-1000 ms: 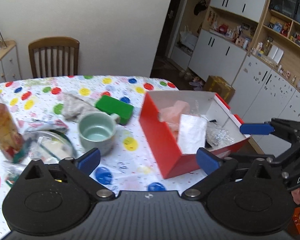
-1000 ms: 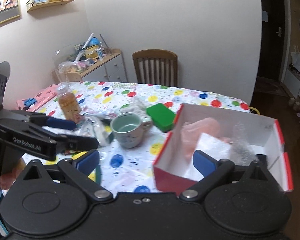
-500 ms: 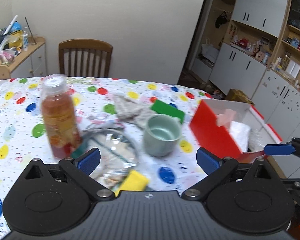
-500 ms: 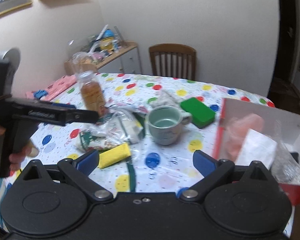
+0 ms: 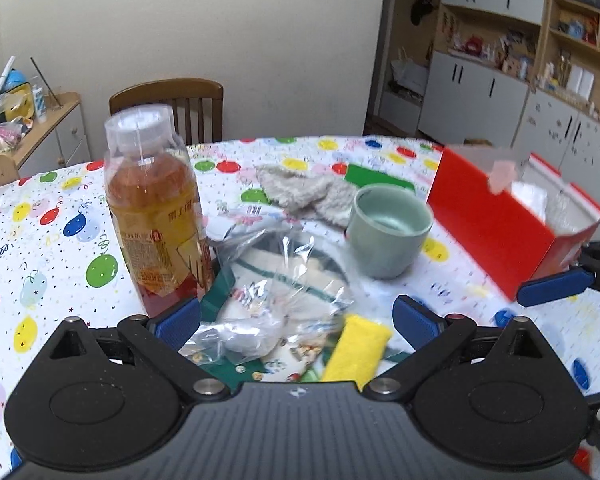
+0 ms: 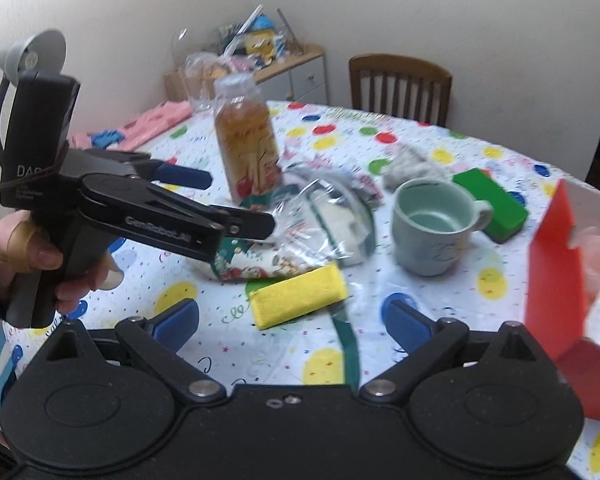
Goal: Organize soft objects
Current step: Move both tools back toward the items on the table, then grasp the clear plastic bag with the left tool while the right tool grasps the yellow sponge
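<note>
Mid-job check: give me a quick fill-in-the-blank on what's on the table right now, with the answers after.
1. The sponge lying nearest the right gripper is ____ in colour.
2. The mug stands upright between the clear plastic bag and the ____ box.
3. The green sponge lies just behind the ____.
4. Both grippers' jaws are ____, the left gripper included.

Answers: yellow; red; mug; open
</note>
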A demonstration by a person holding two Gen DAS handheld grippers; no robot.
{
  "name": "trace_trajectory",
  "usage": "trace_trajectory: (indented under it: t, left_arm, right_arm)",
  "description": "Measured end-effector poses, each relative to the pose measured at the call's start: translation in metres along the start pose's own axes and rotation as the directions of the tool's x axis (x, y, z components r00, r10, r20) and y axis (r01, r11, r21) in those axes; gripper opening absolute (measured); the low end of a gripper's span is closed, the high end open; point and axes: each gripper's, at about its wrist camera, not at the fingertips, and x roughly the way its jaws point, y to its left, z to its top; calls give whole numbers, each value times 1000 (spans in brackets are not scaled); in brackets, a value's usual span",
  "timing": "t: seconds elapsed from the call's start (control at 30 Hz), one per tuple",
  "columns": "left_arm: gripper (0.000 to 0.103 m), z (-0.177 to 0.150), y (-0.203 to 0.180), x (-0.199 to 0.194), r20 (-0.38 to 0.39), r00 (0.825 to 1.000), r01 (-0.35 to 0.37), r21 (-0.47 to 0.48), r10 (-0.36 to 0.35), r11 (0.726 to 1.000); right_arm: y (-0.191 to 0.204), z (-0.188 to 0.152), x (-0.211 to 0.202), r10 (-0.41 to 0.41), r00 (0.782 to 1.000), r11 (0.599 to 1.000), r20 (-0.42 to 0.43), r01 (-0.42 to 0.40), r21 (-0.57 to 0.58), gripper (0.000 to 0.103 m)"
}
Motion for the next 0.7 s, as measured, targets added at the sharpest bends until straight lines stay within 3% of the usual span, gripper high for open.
trace_trajectory:
  t: [0.33, 0.53, 0.7]
  left_arm:
    - [101, -11, 16, 32, -36, 999, -14, 49, 16, 999]
    - [95, -14, 19, 47, -59, 998, -3, 47, 5, 999]
    - [82, -15, 22, 55, -64, 998, -21, 40, 23, 999]
  right_arm:
    - [7, -2, 61, -17, 997, 1000, -75, 17, 2, 96]
    - [0, -1, 91, -20, 993, 999, -114, 25, 39, 91]
    - [-7, -1, 105, 1, 992, 994, -123, 12, 104, 87]
